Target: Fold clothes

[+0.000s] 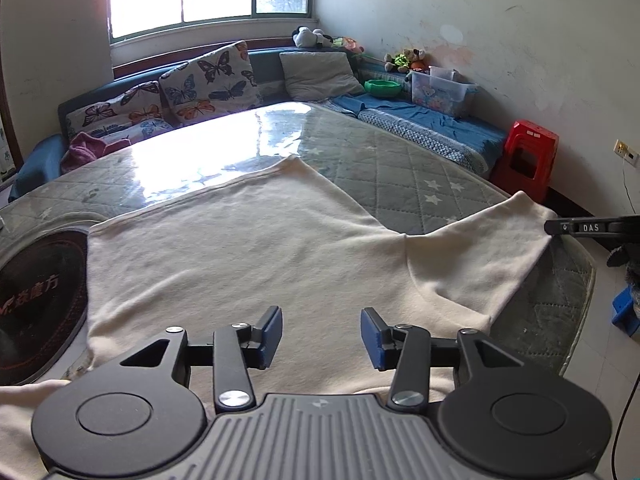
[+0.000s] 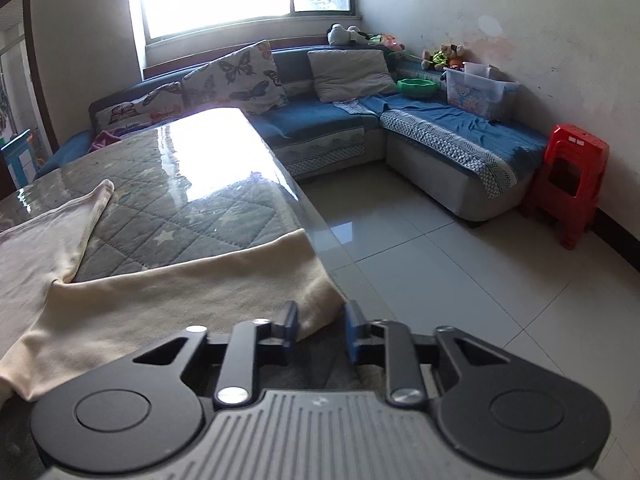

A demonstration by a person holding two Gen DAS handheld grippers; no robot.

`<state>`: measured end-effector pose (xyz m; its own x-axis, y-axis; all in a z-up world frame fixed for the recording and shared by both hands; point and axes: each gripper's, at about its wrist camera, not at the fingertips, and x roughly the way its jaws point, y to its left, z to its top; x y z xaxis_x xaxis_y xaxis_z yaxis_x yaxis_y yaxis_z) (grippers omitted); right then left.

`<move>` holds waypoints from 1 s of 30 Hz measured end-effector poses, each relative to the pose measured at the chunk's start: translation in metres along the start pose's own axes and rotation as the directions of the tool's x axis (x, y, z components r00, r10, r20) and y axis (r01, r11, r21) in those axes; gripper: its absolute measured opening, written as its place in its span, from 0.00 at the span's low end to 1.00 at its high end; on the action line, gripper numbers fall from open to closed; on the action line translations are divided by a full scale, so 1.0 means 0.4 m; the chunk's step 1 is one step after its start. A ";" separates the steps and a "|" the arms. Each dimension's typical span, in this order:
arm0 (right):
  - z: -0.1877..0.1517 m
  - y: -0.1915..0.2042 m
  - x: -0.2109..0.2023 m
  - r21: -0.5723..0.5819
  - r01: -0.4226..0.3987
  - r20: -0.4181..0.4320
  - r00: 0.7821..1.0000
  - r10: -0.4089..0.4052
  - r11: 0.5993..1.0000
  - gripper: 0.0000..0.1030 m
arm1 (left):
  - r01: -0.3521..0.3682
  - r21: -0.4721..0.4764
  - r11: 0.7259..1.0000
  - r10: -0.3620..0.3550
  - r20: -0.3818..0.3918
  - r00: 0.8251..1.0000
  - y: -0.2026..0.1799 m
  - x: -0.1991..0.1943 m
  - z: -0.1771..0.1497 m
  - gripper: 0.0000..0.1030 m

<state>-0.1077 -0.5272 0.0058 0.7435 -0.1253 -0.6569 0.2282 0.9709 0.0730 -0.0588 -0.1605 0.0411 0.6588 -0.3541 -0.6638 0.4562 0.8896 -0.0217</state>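
A cream long-sleeved garment (image 1: 248,248) lies spread flat on the glass-topped table (image 1: 400,168). One sleeve (image 1: 492,240) reaches to the table's right edge. My left gripper (image 1: 321,334) is open and empty, hovering just above the garment's near part. In the right wrist view the sleeve (image 2: 192,292) lies along the table's corner, and my right gripper (image 2: 321,330) is open with its jaws on either side of the sleeve's cuff end, at the table edge. The right gripper's tip also shows in the left wrist view (image 1: 560,227) beside the cuff.
An induction cooktop (image 1: 40,304) is set into the table at the left. A blue corner sofa (image 2: 420,128) with butterfly cushions (image 1: 208,84), a plastic box (image 2: 480,92) and toys stands behind. A red stool (image 2: 568,180) is by the wall. Tiled floor (image 2: 460,260) lies right of the table.
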 end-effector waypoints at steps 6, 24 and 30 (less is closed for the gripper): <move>0.003 -0.010 0.008 0.032 -0.003 0.013 1.000 0.003 0.999 0.13 | 0.020 0.026 0.999 -0.020 -0.011 1.000 -0.031 0.017 0.007 0.48; 0.050 -0.022 0.012 0.034 -0.011 0.066 0.998 0.009 0.999 0.04 | 0.086 0.101 0.991 -0.079 -0.070 0.994 -0.110 0.067 -0.001 0.50; 0.092 -0.016 -0.014 0.044 -0.058 0.102 0.993 0.053 0.997 0.04 | 0.084 0.100 0.991 -0.077 -0.068 0.995 -0.111 0.068 0.000 0.52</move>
<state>-0.0900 -0.5404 0.0366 0.8147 -0.0935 -0.5723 0.2118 0.9667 0.1437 -0.0612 -0.2094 0.0242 0.5790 -0.4013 -0.7097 0.5673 0.8235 -0.0027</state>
